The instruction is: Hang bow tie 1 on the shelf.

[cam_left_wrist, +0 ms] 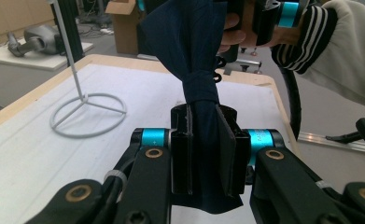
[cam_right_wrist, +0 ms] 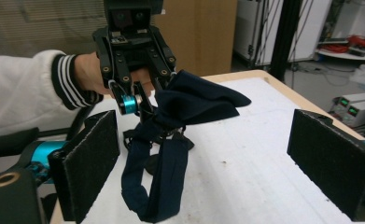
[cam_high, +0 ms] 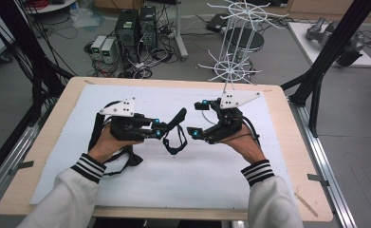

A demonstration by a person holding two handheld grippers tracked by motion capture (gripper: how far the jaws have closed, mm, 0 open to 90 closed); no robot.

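A dark navy cloth strip (cam_high: 176, 127) with a knot hangs just above the white mat between my hands. My left gripper (cam_high: 160, 132) is shut on it. In the left gripper view the black pads (cam_left_wrist: 185, 158) pinch the cloth (cam_left_wrist: 189, 42) just below the knot, and a short end pokes out beneath. From the right gripper view, the cloth (cam_right_wrist: 194, 102) spreads into a wide flap at the left gripper (cam_right_wrist: 140, 102), and a loop (cam_right_wrist: 157, 186) dangles to the mat. My right gripper (cam_high: 199, 118) faces it, open, its pads (cam_right_wrist: 91, 163) wide apart and touching nothing.
A white wire rack (cam_high: 235, 47) stands at the table's far edge, its ring base (cam_left_wrist: 87, 114) resting on the mat (cam_high: 173, 185). The wooden table (cam_high: 287, 156) is framed by black posts (cam_high: 330, 52). Computers and cables lie on the floor beyond.
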